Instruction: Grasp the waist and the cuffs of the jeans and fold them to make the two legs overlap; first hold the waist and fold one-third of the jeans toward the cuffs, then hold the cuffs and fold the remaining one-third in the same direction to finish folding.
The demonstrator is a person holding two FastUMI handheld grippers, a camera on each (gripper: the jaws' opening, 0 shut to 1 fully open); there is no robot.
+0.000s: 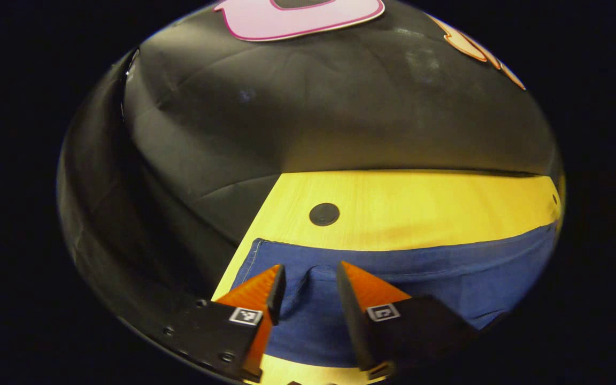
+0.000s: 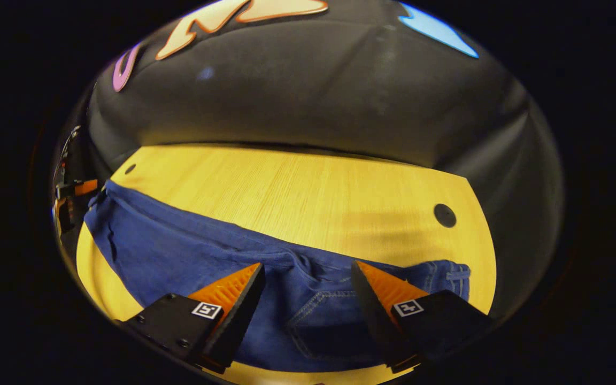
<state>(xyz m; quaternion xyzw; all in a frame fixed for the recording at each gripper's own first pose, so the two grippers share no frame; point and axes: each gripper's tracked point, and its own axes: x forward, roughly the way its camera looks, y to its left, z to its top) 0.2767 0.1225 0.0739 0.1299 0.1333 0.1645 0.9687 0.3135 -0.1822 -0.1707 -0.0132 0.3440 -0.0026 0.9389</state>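
Blue jeans (image 1: 393, 278) lie flat across a yellow wooden table (image 1: 420, 208). In the left gripper view my left gripper (image 1: 310, 272) stands open just above the cuff end, its fingers on either side of a small ridge in the cloth near the hem corner (image 1: 257, 248). In the right gripper view my right gripper (image 2: 308, 272) is open over the waist end of the jeans (image 2: 206, 251), where a back pocket (image 2: 318, 315) and a belt loop (image 2: 455, 278) show. The left gripper (image 2: 70, 200) shows small at the far left by the cuffs.
A round dark cable hole (image 1: 324, 214) sits in the table beyond the cuffs, and another cable hole (image 2: 445, 215) lies beyond the waist. Black cloth walls close the booth behind the table (image 2: 313, 187). Bare wood stretches past the jeans to the far edge.
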